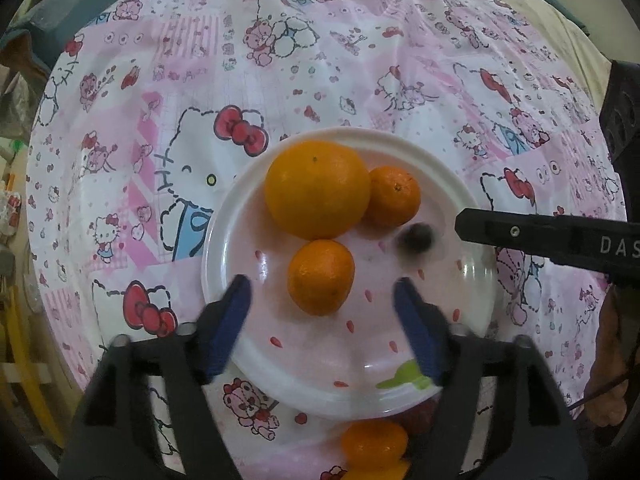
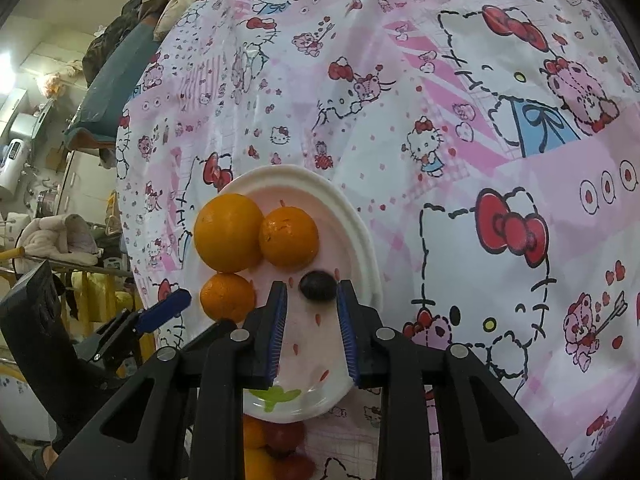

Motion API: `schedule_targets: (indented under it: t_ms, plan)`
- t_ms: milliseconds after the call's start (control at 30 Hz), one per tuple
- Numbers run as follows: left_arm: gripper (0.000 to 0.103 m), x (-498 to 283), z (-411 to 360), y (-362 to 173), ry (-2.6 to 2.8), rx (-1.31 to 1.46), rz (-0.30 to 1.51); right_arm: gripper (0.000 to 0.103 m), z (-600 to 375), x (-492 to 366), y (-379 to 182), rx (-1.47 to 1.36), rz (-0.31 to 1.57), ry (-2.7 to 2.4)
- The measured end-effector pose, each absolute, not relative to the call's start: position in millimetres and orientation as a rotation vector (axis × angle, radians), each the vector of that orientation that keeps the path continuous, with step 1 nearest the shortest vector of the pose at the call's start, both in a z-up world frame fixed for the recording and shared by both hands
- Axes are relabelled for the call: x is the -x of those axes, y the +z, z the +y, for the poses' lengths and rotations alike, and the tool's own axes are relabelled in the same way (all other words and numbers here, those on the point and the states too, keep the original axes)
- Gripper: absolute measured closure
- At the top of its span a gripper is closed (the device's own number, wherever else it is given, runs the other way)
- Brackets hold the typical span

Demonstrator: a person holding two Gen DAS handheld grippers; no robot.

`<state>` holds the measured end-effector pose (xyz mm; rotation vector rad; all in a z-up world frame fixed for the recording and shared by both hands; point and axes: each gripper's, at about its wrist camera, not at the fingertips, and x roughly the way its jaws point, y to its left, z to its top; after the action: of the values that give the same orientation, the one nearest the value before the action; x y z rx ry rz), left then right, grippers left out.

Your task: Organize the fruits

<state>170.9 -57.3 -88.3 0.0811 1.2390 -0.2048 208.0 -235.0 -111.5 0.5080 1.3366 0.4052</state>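
Pink cartoon-cat tablecloth (image 1: pixel 360 60) covers the table beneath a white plate (image 1: pixel 224 216). Left gripper (image 1: pixel 322 298): fingers (image 1: pixel 236 300) spread wide and empty, a small orange (image 1: pixel 321 277) lying on the plate just ahead, between their tips. Beyond it sit a large orange (image 1: pixel 317 189) and a second small orange (image 1: pixel 394 195), touching. Right gripper (image 2: pixel 312 300): fingers (image 2: pixel 278 320) stand narrowly apart, gripping nothing; a dark plum (image 2: pixel 318 286) rests on the plate just past and between the tips. More fruit (image 2: pixel 276 444) lies off the plate, behind the fingers.
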Motion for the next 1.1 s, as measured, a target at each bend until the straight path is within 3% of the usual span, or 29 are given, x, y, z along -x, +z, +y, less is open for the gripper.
schedule_targets:
  t_ms: [67, 100, 133, 367, 433, 667, 800, 1100]
  plan:
    - [0.022, -168.9, -58.4, -86.6, -0.200, -0.089, 1.229, 0.061, -235.3, -208.2, -109.2, -0.499, 1.334, 0.398]
    - [0.022, -167.9, -58.6, -85.9, -0.200, -0.089, 1.227, 0.046, -236.4, -208.5, -107.5, -0.502, 1.330, 0.393]
    - [0.022, -166.7, -58.6, -84.8, -0.203, -0.086, 1.223, 0.041, -239.0, -207.6, -105.3, -0.509, 1.322, 0.387]
    - [0.022, -158.0, -53.1, -74.8, -0.190, -0.069, 1.190, 0.037, -245.4, -204.6, -87.9, -0.504, 1.279, 0.362]
    - [0.022, -155.3, -50.5, -70.6, -0.183, -0.059, 1.176, 0.020, -245.6, -202.1, -81.8, -0.495, 1.264, 0.357]
    - [0.022, -140.9, -33.6, -48.8, -0.143, -0.006, 1.140, 0.014, -248.4, -190.5, -60.2, -0.460, 1.209, 0.354]
    - [0.010, -129.8, -25.8, -34.7, -0.122, 0.004, 1.102, 0.014, -253.5, -181.2, -50.3, -0.470, 1.192, 0.357]
    - [0.010, -97.5, -12.6, -26.5, -0.105, 0.107, 1.100, 0.013, -256.0, -147.6, -23.6, -0.466, 1.147, 0.394]
